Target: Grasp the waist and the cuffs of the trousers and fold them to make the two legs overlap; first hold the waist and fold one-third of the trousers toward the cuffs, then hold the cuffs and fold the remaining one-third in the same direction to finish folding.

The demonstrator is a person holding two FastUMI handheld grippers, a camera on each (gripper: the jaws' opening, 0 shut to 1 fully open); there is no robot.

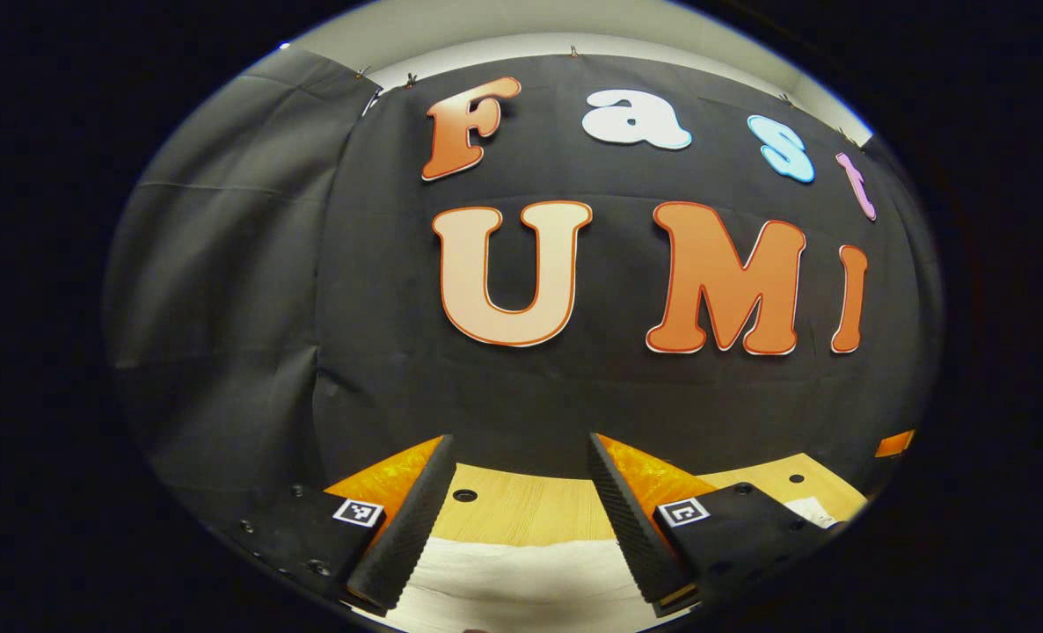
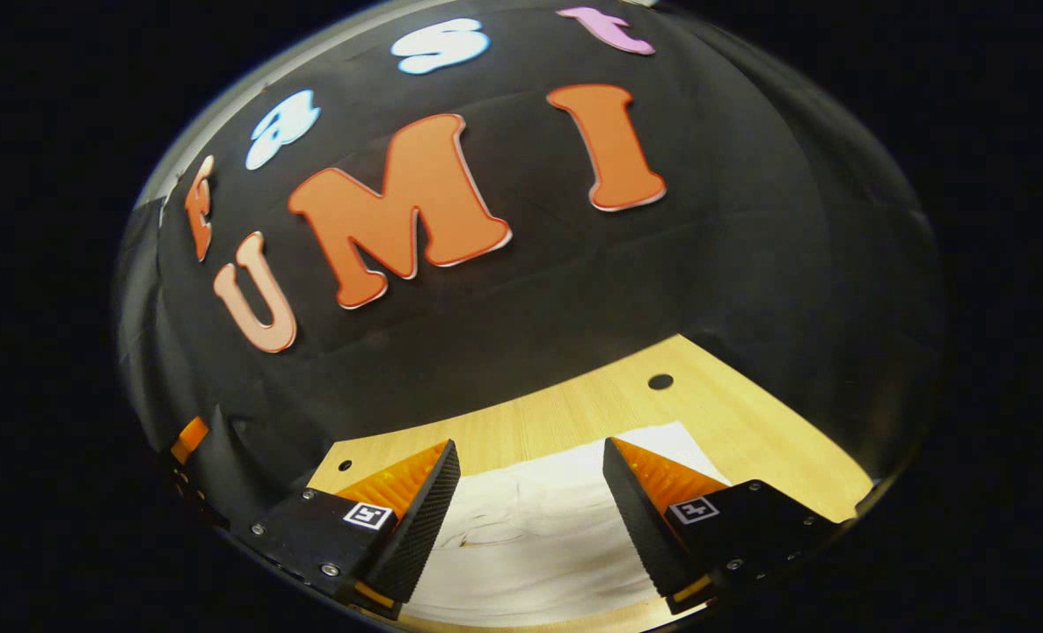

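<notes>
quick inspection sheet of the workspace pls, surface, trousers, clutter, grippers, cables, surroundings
surface: light wooden table with round holes in its top.
job's things: white trousers lie flat on the table; in the right gripper view one corner of the cloth shows; which end it is cannot be told. In the left gripper view the trousers lie under the fingers.
clutter: a small white tag or paper on the table at the far right of the left gripper view.
grippers: left gripper open, nothing between its fingers; right gripper open above the cloth, holding nothing.
cables: nothing seen.
surroundings: black cloth wall behind the table.
</notes>
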